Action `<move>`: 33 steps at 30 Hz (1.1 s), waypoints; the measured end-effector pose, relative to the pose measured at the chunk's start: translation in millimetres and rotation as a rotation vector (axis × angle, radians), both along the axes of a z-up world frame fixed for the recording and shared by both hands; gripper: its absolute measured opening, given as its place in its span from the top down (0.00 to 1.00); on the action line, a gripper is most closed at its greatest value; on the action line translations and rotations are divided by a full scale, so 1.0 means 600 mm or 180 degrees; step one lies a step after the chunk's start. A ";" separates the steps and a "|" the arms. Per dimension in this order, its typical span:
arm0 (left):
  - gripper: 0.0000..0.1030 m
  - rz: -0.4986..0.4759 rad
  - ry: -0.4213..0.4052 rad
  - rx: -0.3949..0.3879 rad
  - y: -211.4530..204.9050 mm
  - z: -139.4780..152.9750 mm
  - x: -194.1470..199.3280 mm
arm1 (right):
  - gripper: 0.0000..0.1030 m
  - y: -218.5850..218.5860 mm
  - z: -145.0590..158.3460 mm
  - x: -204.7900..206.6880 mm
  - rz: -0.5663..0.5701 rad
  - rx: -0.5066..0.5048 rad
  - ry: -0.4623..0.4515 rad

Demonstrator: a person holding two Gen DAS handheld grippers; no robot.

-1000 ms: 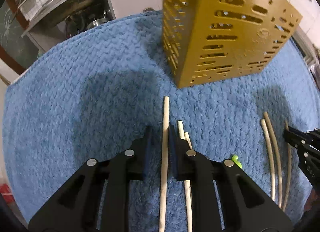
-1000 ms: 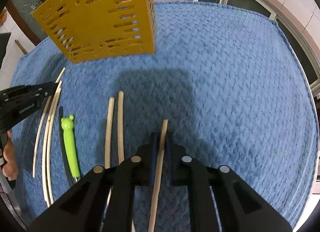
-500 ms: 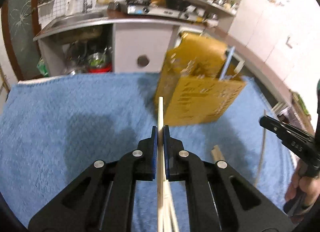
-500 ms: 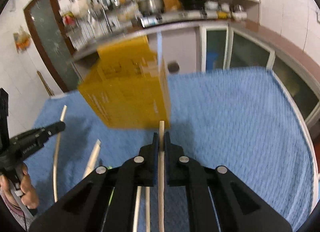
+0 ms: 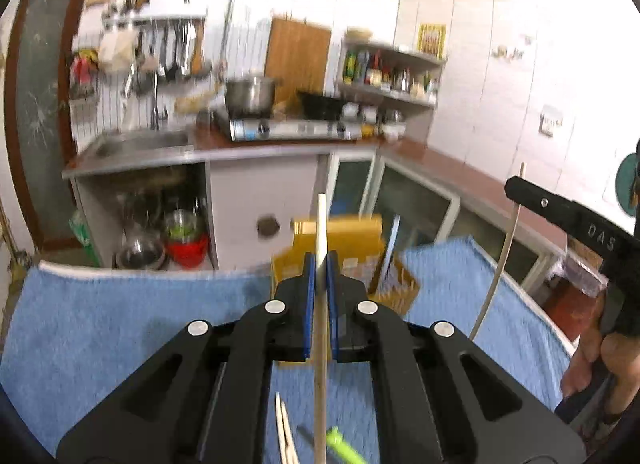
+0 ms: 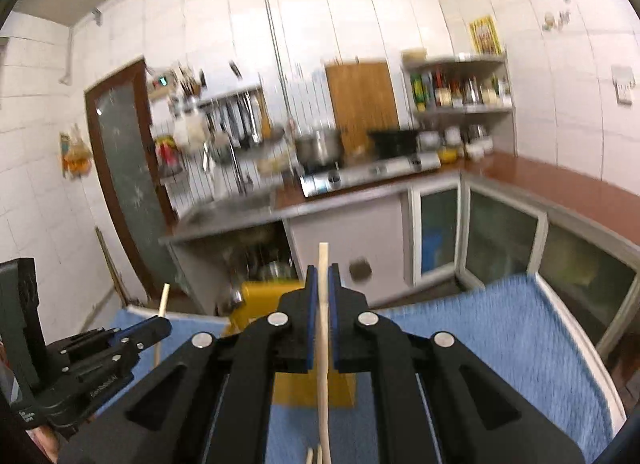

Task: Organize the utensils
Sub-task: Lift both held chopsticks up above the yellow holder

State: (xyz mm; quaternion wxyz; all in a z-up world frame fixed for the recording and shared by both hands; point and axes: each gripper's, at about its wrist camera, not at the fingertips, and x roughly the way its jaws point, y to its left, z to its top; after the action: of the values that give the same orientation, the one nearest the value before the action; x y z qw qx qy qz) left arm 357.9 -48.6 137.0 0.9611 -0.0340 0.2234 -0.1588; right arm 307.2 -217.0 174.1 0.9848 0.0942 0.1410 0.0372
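Observation:
My left gripper (image 5: 320, 264) is shut on a pale chopstick (image 5: 321, 224), held up in the air above the blue mat (image 5: 120, 324). Its tip stands in front of the yellow slotted utensil holder (image 5: 344, 234). My right gripper (image 6: 323, 276) is shut on a second chopstick (image 6: 323, 260), also lifted. In the right wrist view the yellow holder (image 6: 260, 296) sits just behind and below the fingers. Each gripper shows in the other's view: the right gripper (image 5: 520, 188) at the right edge, the left gripper (image 6: 152, 330) at lower left.
Loose chopsticks (image 5: 286, 436) and a green-handled utensil (image 5: 340, 444) lie on the mat below. A hand (image 5: 592, 356) holds the right gripper's handle. Beyond the mat run a kitchen counter (image 5: 280, 148) with sink, stove and pot (image 5: 250, 94), and a bottle shelf (image 6: 460, 92).
Both grippers have risen off the mat and tilted up, each carrying its chopstick. The left jaws pinched fully onto their chopstick. The views swung from the mat to the kitchen counter.

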 end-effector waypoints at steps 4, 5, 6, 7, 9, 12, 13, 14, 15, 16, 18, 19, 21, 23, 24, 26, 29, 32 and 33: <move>0.96 0.0086 -0.0378 -0.0049 -0.011 0.039 -0.002 | 0.94 0.009 0.021 -0.001 0.0008 -0.0005 -0.0288; 0.96 0.0095 -0.0451 -0.0049 -0.016 0.048 0.002 | 0.94 0.012 0.024 0.000 -0.0012 -0.0025 -0.0372; 0.96 0.0123 -0.0541 -0.0037 -0.022 0.057 0.008 | 0.94 0.015 0.026 0.005 -0.0017 -0.0033 -0.0449; 0.96 0.0146 -0.0629 -0.0019 -0.028 0.066 0.015 | 0.94 0.015 0.026 0.008 -0.0006 -0.0023 -0.0496; 0.96 0.0133 -0.0757 0.0010 -0.038 0.076 0.028 | 0.94 0.016 0.028 0.016 -0.0008 -0.0011 -0.0600; 0.96 0.0110 -0.0834 -0.0019 -0.046 0.080 0.054 | 0.94 0.012 0.030 0.038 -0.0019 0.0044 -0.0786; 0.96 0.0118 -0.0866 -0.0045 -0.047 0.078 0.062 | 0.94 0.011 0.029 0.044 -0.0022 0.0062 -0.0815; 0.96 0.0101 -0.0894 -0.0097 -0.048 0.077 0.073 | 0.94 0.009 0.027 0.050 -0.0012 0.0107 -0.0862; 0.96 0.0089 -0.0908 -0.0133 -0.049 0.077 0.077 | 0.94 0.007 0.025 0.055 -0.0002 0.0137 -0.0891; 0.96 0.0065 -0.0935 -0.0191 -0.048 0.076 0.084 | 0.94 0.009 0.022 0.057 -0.0014 0.0143 -0.0919; 0.96 0.0027 -0.0961 -0.0309 -0.045 0.070 0.095 | 0.94 0.013 0.012 0.060 -0.0040 0.0114 -0.0958; 0.96 0.0020 -0.0952 -0.0329 -0.044 0.065 0.098 | 0.94 0.016 0.006 0.064 -0.0050 0.0077 -0.0954; 0.96 0.0041 -0.0976 -0.0400 -0.039 0.052 0.108 | 0.94 0.022 -0.008 0.073 -0.0063 -0.0005 -0.0935; 0.96 0.0057 -0.0969 -0.0423 -0.039 0.038 0.117 | 0.94 0.024 -0.021 0.082 -0.0055 -0.0025 -0.0870; 0.96 0.0097 -0.0996 -0.0396 -0.041 0.032 0.120 | 0.94 0.023 -0.025 0.085 -0.0060 -0.0025 -0.0848; 0.96 0.0126 -0.1008 -0.0371 -0.042 0.035 0.128 | 0.94 0.019 -0.036 0.090 -0.0060 -0.0030 -0.0797; 0.96 0.0126 -0.1175 -0.0401 -0.039 0.058 0.117 | 0.94 0.011 -0.039 0.089 -0.0081 0.0003 -0.0813; 0.96 0.0154 -0.1324 -0.0383 -0.044 0.073 0.114 | 0.94 0.005 -0.037 0.088 -0.0078 0.0040 -0.0826; 0.96 0.0184 -0.1373 -0.0351 -0.049 0.073 0.120 | 0.94 0.005 -0.038 0.090 -0.0078 0.0035 -0.0821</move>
State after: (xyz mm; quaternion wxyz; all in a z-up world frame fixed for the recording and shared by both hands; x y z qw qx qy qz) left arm 429.7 -78.0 181.0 0.9875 -0.0581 0.0026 -0.1468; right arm 361.0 -213.8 151.1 0.9946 0.0957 0.0118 0.0377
